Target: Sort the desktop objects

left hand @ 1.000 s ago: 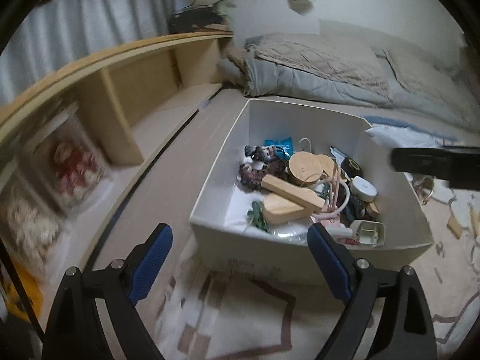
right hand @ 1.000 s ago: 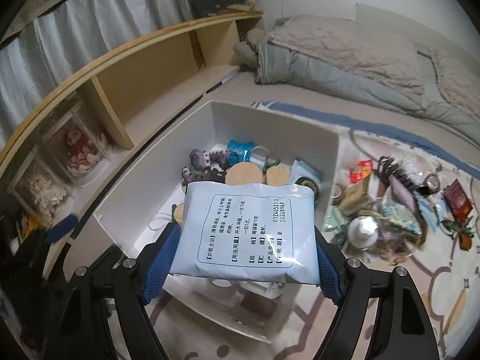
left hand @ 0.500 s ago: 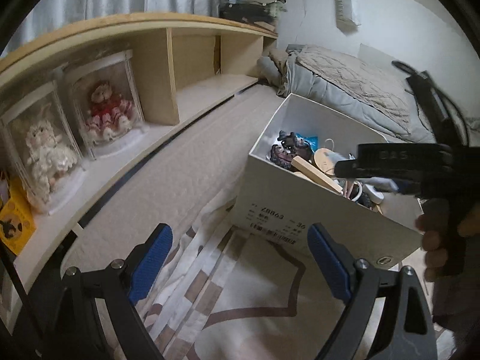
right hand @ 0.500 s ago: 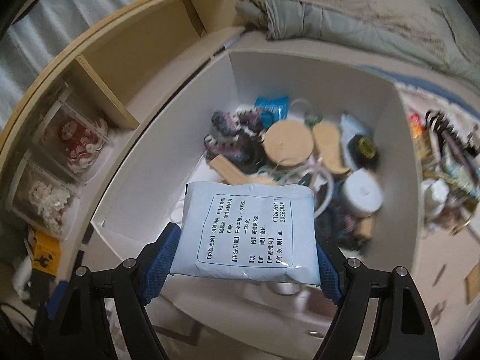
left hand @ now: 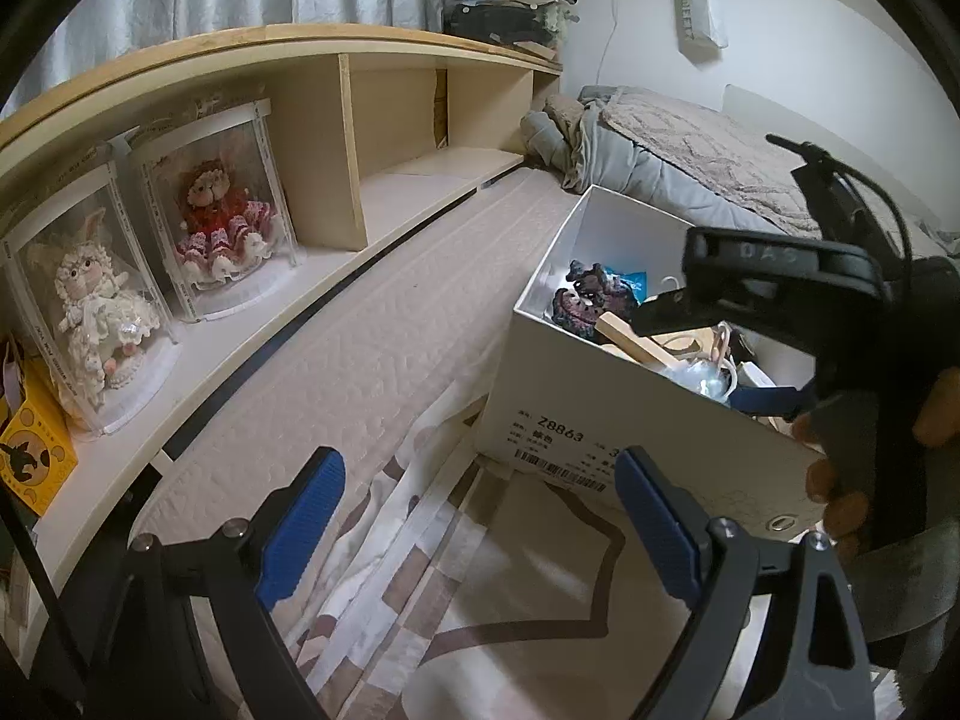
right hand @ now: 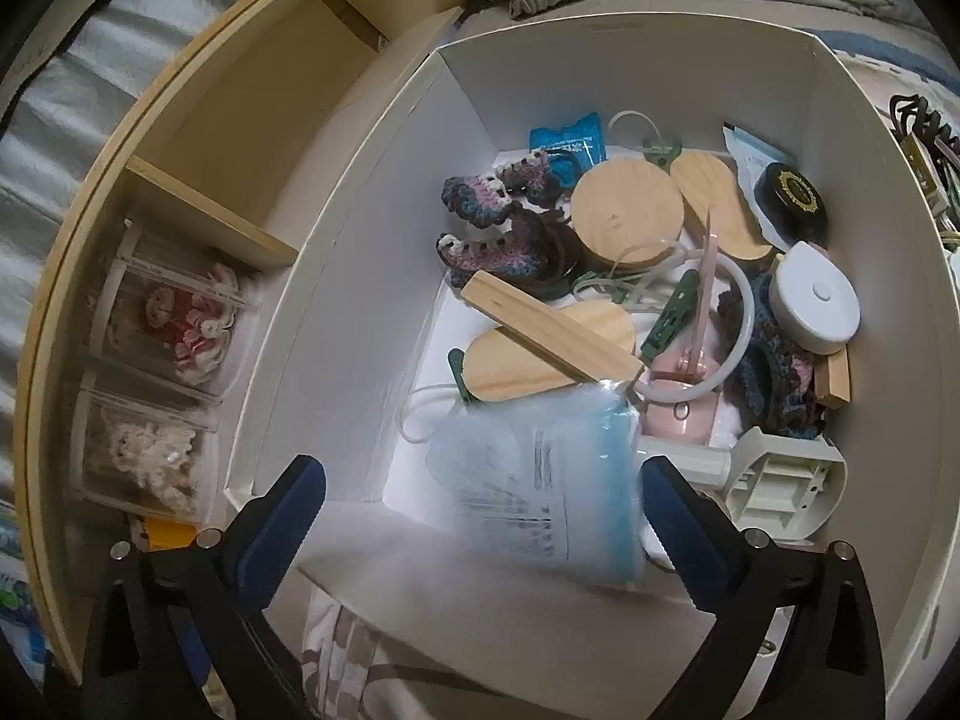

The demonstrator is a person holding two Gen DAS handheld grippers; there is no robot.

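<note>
A white cardboard box (right hand: pixel 360 252) holds several small items: wooden lids, a wooden block (right hand: pixel 549 327), crocheted pieces, a white round device (right hand: pixel 813 306). A pale blue printed packet (right hand: pixel 540 486) is blurred and loose between my right gripper's fingers, inside the box near its front wall. My right gripper (right hand: pixel 480 534) is open above the box's near edge. In the left wrist view my left gripper (left hand: pixel 480 528) is open and empty, low in front of the box (left hand: pixel 600 420). The right gripper's body (left hand: pixel 792 288) hangs over the box there.
A wooden shelf (left hand: pixel 390 138) with two doll cases (left hand: pixel 222 210) runs along the left. A folded grey quilt (left hand: pixel 660 150) lies behind the box. A patterned rug (left hand: pixel 480 600) lies under the left gripper. More small items lie right of the box (right hand: pixel 930 138).
My right gripper opened and let go of the blue packet, which is dropping into the box. It moved further over the box. My left gripper drew back to the left, away from the box.
</note>
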